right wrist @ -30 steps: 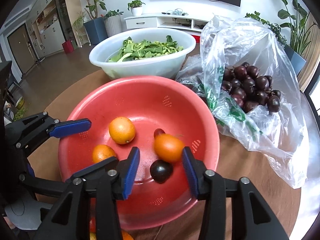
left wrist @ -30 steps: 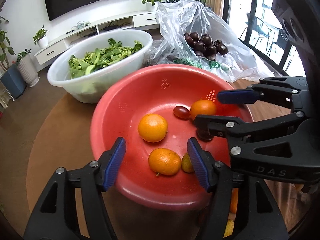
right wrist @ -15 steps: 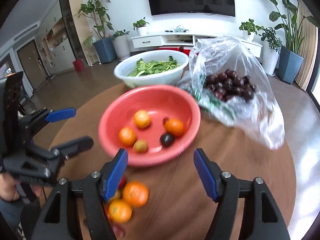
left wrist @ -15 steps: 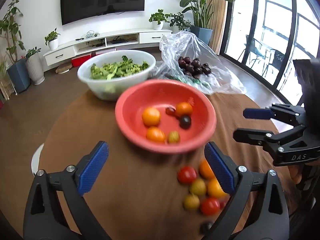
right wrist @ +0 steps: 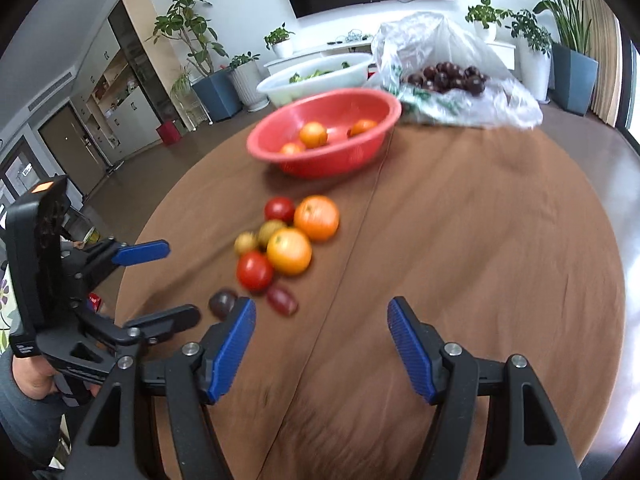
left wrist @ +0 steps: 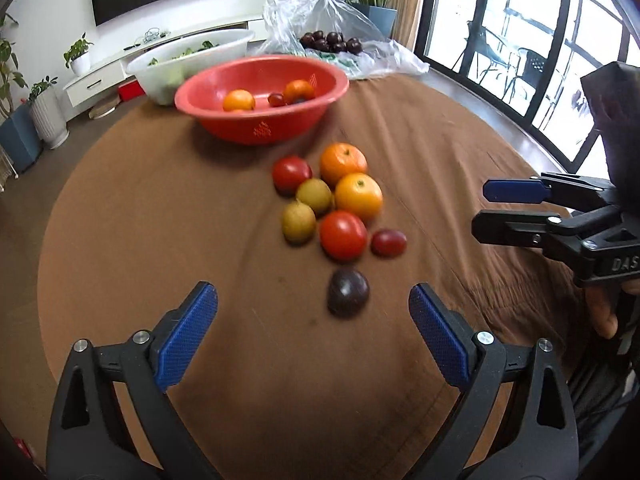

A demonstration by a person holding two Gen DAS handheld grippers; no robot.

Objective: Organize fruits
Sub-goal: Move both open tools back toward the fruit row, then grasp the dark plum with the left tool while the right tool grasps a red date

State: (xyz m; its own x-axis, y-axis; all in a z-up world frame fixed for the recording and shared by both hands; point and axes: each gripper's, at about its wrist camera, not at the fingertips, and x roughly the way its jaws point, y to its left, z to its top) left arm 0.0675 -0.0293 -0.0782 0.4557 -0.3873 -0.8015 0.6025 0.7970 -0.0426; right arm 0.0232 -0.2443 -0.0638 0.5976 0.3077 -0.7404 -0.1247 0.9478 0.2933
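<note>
left wrist view: left tongs (left wrist: 313, 334) agape above dark plum (left wrist: 348, 292)

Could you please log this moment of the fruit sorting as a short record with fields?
table: round, brown cloth
red bowl: holds oranges and small dark fruit
loose fruit: cluster near table centre, two oranges, two tomatoes, two yellowish fruits, a small red fruit, a plum
white bowl: greens
bag: dark plums
left tongs: open, empty
right tongs: open, empty
</note>
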